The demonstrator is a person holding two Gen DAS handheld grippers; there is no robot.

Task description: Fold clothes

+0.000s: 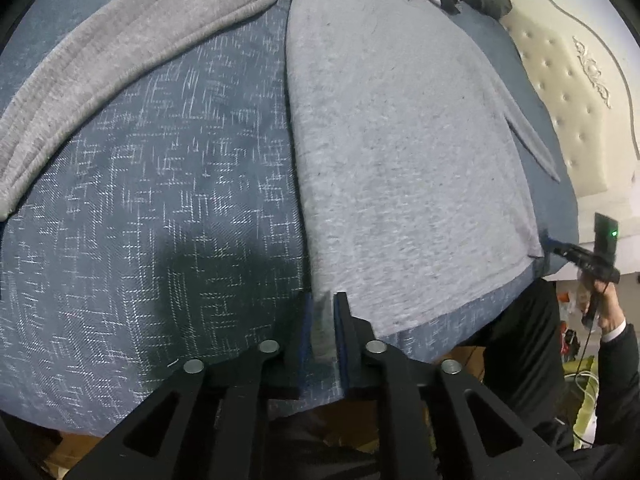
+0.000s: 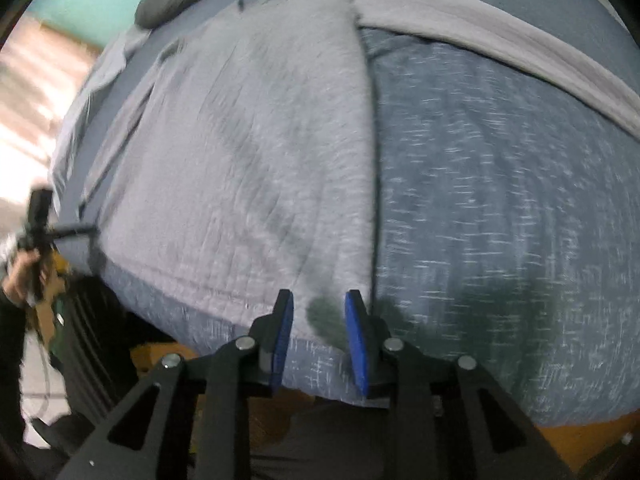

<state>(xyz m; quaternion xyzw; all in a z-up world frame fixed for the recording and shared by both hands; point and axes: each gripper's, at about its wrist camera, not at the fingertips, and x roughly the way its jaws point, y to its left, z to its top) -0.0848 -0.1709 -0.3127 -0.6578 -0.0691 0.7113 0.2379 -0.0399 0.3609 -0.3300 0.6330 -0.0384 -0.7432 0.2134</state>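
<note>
My left gripper (image 1: 322, 320) straddles the grey garment's (image 1: 400, 140) near corner (pads slack); its long axis runs away across the bed (image 1: 160, 200); right gripper (image 2: 319, 322) released.

Left gripper (image 1: 323, 300) is pointing steeply down at the grey sweater (image 1: 404, 152), blue pads slightly parted around its corner fold. Right gripper (image 2: 320, 300) is hovering at the sweater's opposite hem corner, jaws parted, nothing between them.

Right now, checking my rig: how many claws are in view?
2. The left claw straddles the sweater's near corner; the right claw stands open over its near hem. None seems hidden.
</note>
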